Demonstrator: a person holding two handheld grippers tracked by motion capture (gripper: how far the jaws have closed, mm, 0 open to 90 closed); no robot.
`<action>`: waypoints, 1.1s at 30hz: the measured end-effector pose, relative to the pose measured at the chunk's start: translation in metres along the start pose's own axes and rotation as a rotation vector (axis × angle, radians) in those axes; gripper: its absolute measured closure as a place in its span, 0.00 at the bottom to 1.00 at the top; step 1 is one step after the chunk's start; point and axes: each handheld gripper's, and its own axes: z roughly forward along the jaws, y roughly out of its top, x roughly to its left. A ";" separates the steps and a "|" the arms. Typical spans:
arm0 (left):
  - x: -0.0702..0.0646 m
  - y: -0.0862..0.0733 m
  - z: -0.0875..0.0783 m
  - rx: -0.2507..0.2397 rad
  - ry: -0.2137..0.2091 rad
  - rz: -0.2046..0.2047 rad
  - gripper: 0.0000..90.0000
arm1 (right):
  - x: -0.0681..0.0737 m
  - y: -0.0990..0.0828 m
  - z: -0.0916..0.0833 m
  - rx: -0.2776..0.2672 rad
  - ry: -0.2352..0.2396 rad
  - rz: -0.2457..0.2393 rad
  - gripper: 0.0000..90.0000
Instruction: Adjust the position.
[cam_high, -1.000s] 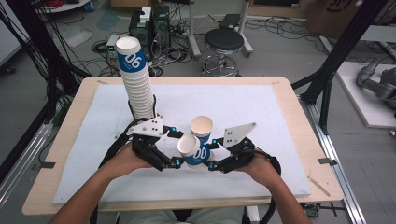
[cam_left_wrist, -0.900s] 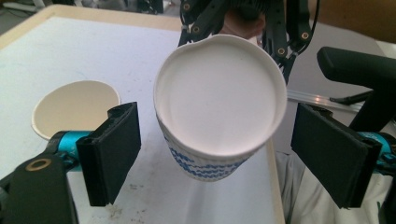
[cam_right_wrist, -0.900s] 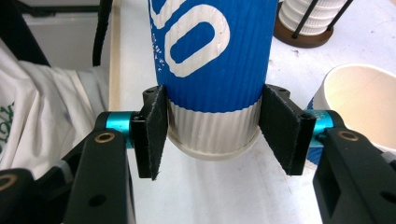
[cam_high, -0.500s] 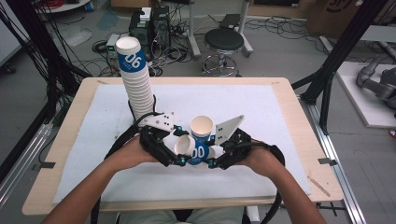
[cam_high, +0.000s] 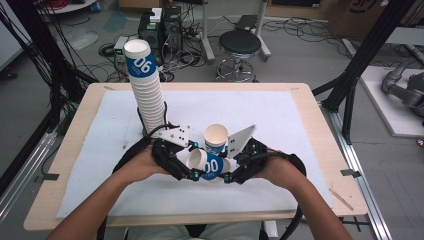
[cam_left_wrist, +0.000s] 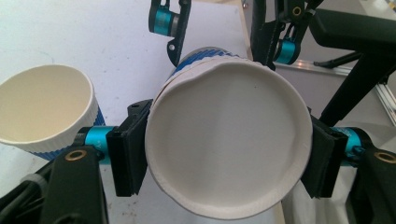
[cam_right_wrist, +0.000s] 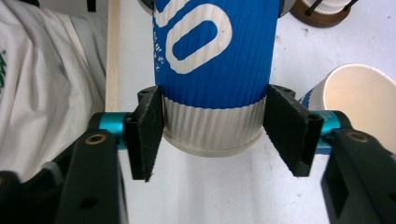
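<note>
A blue cup (cam_high: 207, 165) is held on its side above the table (cam_high: 300, 125) between the hands, its long axis running claw to claw: the left claw (cam_left_wrist: 224, 149) is clamped across its mouth, the right claw (cam_right_wrist: 217, 135) around its base.

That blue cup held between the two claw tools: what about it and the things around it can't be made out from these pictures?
- Held cup: its full print; cut by the top edge in the right gripper view, half hidden in the high view.
- Held cup's bottom inside: blurred in the left gripper view.
- Standing cup: its base, behind the right gripper in the high view.
- Cup stack: its foot, behind the left gripper.
</note>
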 end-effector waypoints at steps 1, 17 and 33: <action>0.000 -0.002 -0.001 -0.016 0.004 0.000 0.33 | -0.001 -0.001 -0.001 -0.024 -0.005 0.013 0.30; -0.003 -0.035 -0.022 -0.317 0.034 -0.007 0.33 | 0.003 -0.042 -0.010 -0.484 0.000 0.231 0.23; -0.008 -0.058 -0.015 -0.461 0.069 -0.004 0.33 | 0.013 -0.072 0.006 -0.639 -0.019 0.291 0.22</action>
